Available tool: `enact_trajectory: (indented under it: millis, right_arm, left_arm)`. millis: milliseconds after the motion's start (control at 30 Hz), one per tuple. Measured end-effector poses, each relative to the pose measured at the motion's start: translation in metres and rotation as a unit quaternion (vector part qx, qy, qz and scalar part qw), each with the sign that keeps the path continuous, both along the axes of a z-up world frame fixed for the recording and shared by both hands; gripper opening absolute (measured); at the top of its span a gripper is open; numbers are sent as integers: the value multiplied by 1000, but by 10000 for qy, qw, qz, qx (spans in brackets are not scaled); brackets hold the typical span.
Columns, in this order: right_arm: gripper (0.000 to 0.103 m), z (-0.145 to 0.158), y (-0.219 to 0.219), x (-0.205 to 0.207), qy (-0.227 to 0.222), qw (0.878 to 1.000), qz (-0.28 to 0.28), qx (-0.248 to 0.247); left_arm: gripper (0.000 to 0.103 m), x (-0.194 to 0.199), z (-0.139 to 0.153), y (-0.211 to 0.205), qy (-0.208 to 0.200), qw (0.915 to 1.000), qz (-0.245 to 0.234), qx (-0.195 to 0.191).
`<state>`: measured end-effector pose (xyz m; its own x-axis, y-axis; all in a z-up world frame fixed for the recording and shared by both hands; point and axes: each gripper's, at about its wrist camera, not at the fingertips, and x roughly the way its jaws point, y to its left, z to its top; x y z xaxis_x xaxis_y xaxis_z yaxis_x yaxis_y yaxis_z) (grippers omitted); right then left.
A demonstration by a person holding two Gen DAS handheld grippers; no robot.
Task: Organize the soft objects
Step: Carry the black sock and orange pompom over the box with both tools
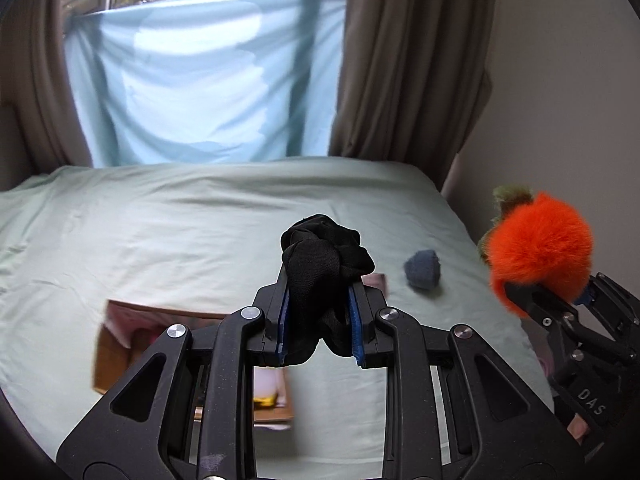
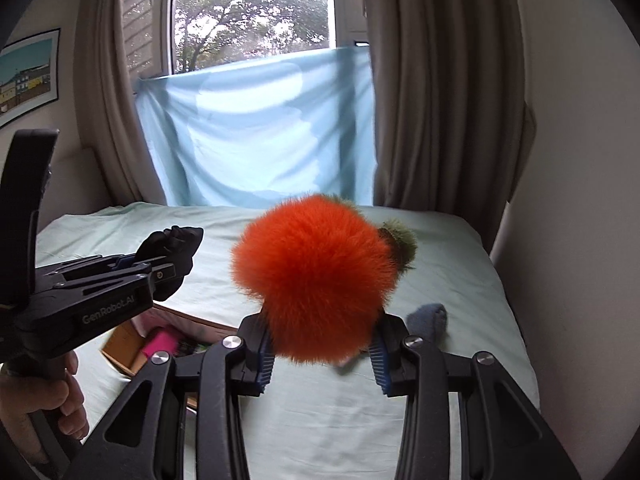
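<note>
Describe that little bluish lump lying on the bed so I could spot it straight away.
Start at the bed with its pale green sheet, and look toward its right side, near the wall. There lies a small blue-grey sock ball, loose on the sheet. Unlike the black sock bundle and the orange plush, no gripper holds it.
</note>
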<state>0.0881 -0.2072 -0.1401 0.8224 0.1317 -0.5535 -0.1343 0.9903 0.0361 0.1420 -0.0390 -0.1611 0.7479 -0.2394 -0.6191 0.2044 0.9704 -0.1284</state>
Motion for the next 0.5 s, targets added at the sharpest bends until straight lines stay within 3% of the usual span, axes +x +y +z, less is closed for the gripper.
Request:
enact_trajectory:
  millis: [133, 267, 500]
  right_arm:
    - [36, 17, 49, -7, -37, 9999, 92, 78]
    - [36, 11, 91, -3, 75, 9998, 112, 153]
    - [36, -14, 158, 14, 450, 9986, 65, 280]
  left_arm:
    - [21, -7, 20, 55, -19, 9998, 133, 137]
    - [21, -8, 26, 108, 28, 9994, 243, 230]
    - [21, 2, 4, 189, 354, 9985, 251, 325]
